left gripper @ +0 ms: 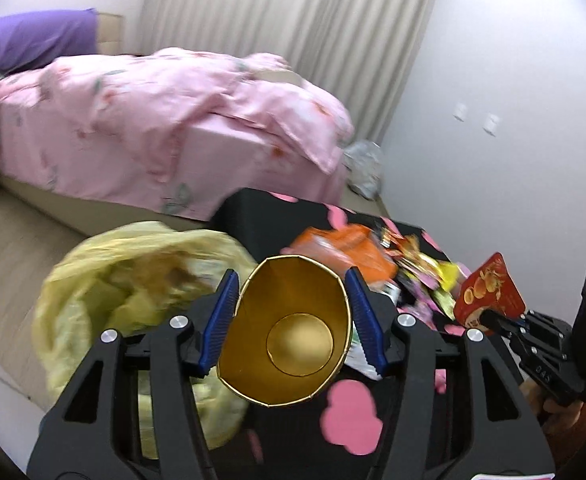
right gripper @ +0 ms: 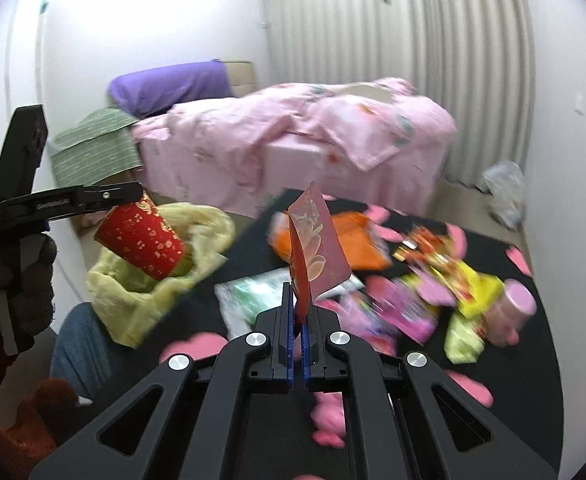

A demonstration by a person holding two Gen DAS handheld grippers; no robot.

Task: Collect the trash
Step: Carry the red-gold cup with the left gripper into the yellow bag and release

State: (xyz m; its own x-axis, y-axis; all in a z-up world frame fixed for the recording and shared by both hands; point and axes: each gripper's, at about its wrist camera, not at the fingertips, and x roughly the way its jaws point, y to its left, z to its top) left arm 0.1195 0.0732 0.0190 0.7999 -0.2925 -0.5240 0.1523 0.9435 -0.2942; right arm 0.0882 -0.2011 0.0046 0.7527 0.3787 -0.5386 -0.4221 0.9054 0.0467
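Left gripper [left gripper: 293,320]: blue pads pressed on either side of a red paper cup [right gripper: 141,240] with gold print and a gold lining, its mouth facing the wrist camera; the cup hangs above the open yellow-green trash bag [right gripper: 161,292], which sits off the left edge of the table. Right gripper [right gripper: 300,312]: jaws nearly together, pinching the lower edge of a red packet [right gripper: 319,248] printed with orange fruit, held upright over the near part of the table. Table [right gripper: 493,380]: black cloth with pink cloud shapes. On it, toward the far edge, an orange wrapper [right gripper: 357,240]; at the middle, a white and green packet [right gripper: 249,296]; toward the right edge, a blurred heap of pink, yellow and red wrappers [right gripper: 433,288] and a pink cup [right gripper: 513,308] lying on its side. Beyond the table: a bed with a pink floral quilt [left gripper: 153,120], a purple pillow [left gripper: 37,40] and a green striped cloth [right gripper: 93,148]. Pale curtain [left gripper: 273,12] behind. A crumpled clear plastic bag [left gripper: 363,168] lies on the floor by the wall.
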